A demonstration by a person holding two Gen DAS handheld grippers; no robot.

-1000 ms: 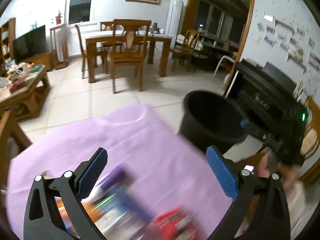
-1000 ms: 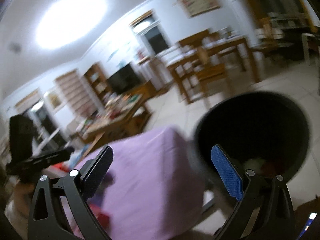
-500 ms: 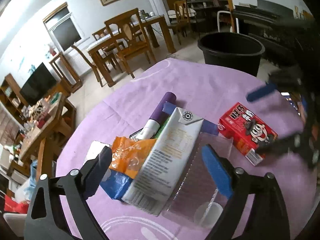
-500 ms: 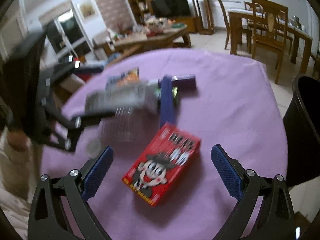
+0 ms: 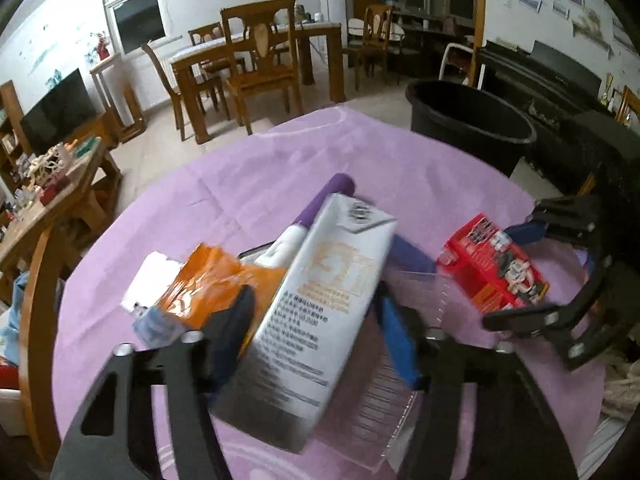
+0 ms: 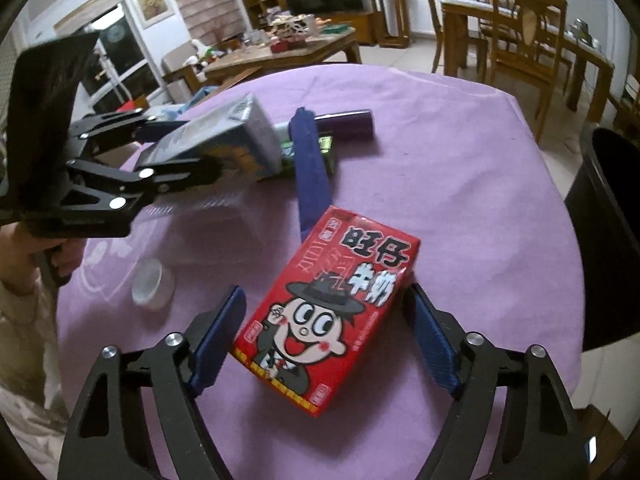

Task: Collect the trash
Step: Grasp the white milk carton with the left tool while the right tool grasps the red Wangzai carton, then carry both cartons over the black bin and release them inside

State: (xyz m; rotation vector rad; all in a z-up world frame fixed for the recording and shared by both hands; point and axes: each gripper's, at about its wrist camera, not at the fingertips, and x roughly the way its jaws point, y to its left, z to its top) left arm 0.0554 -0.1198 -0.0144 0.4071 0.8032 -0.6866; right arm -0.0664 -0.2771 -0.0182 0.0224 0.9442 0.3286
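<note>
On the purple tablecloth [image 6: 460, 168], the left gripper [image 5: 316, 320] pinches the white carton [image 5: 320, 312] across its width while the right gripper [image 6: 320, 336] straddles the red milk box [image 6: 332, 312], jaws spread, each squared for carrying to the black bin [image 5: 472, 124] beside the table.

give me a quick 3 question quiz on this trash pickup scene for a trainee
1. True or false: the right hand-held gripper straddles the red carton.
2. Which item sits between the left hand-held gripper's fingers? A) white carton B) orange wrapper C) purple tube
3. What colour is the bin beyond the purple tablecloth?

Key: 1 true; 2 A; 3 black.
</note>
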